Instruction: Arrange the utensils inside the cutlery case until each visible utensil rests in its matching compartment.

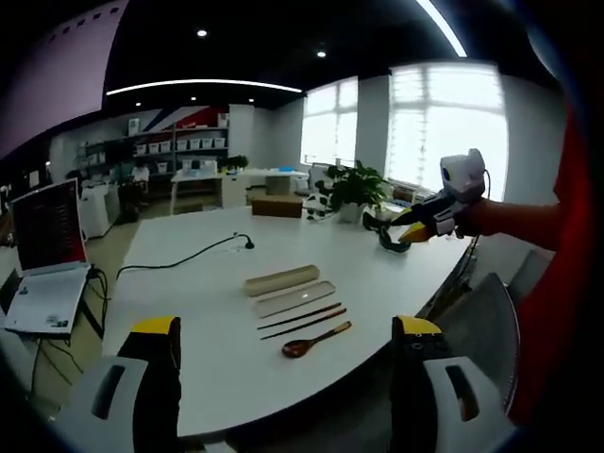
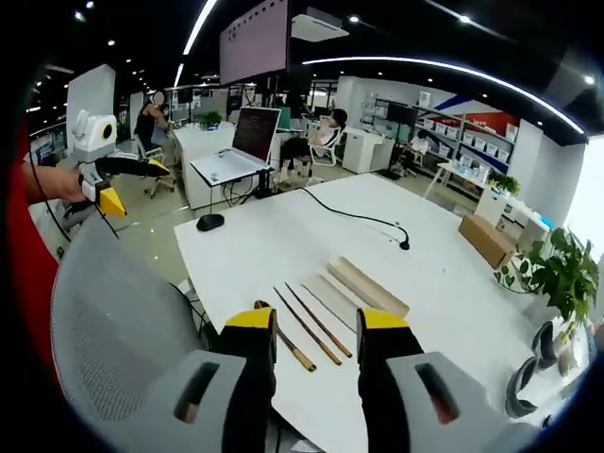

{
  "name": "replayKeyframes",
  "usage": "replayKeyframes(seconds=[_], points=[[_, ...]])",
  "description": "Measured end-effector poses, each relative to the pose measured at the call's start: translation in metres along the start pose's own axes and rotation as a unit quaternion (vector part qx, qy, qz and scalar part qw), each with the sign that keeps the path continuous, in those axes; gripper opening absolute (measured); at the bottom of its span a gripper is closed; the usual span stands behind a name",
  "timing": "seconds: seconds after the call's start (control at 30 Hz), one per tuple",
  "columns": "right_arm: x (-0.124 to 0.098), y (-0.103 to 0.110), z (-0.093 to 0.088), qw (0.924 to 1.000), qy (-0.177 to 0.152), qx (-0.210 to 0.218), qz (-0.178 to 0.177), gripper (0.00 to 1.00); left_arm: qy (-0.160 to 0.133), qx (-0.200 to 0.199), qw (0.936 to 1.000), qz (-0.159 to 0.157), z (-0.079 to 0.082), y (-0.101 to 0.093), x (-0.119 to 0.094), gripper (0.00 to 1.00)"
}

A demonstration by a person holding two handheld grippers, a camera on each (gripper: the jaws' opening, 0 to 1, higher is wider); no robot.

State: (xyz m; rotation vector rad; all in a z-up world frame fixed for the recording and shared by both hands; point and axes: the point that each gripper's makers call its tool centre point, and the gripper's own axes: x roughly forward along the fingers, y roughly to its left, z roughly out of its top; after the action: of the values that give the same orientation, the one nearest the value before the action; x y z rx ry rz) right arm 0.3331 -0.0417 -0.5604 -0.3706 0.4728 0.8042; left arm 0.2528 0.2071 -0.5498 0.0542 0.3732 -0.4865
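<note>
Both your left gripper [image 1: 288, 351] and right gripper [image 2: 315, 342] are open, holding nothing. The thin chopsticks [image 1: 302, 320] may slip or roll off the table [image 1: 208, 283] if you pinch carelessly.

Around the case [image 1: 281, 280], lid [image 1: 293, 298], chopsticks [image 1: 302, 321] and spoon [image 1: 315, 341] my white table [image 1: 208, 349] lies bare — open approach from above. Only the cable [image 1: 179, 257] crosses beyond them, and a grey chair [image 2: 113, 330] crowds my near edge.

Ahead of the left tongs [image 1: 288, 337], these are lying on the bench [image 1: 377, 264]: one spoon [image 1: 314, 341], two chopsticks [image 1: 302, 319], one cutlery case base [image 1: 281, 279] and one flat lid [image 1: 293, 298].
</note>
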Motion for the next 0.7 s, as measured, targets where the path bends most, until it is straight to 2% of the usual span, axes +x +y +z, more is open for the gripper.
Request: replayKeyframes(seconds=[0.2,0.5,0.7], points=[[0.004,-0.003,-0.005,0.9999,0.01,-0.005,-0.012,0.33,-0.002,-0.001,1.0,0.005,0.0,0.001,-0.002,0.95],[0.012,-0.005,-0.009,0.9998,0.02,-0.008,-0.004,0.3,0.004,-0.004,1.0,0.005,-0.005,0.002,-0.003,0.95],[0.022,-0.011,-0.019,0.9987,0.028,0.041,-0.008,0.3,0.002,-0.007,1.0,0.006,-0.005,0.003,-0.002,0.95]])
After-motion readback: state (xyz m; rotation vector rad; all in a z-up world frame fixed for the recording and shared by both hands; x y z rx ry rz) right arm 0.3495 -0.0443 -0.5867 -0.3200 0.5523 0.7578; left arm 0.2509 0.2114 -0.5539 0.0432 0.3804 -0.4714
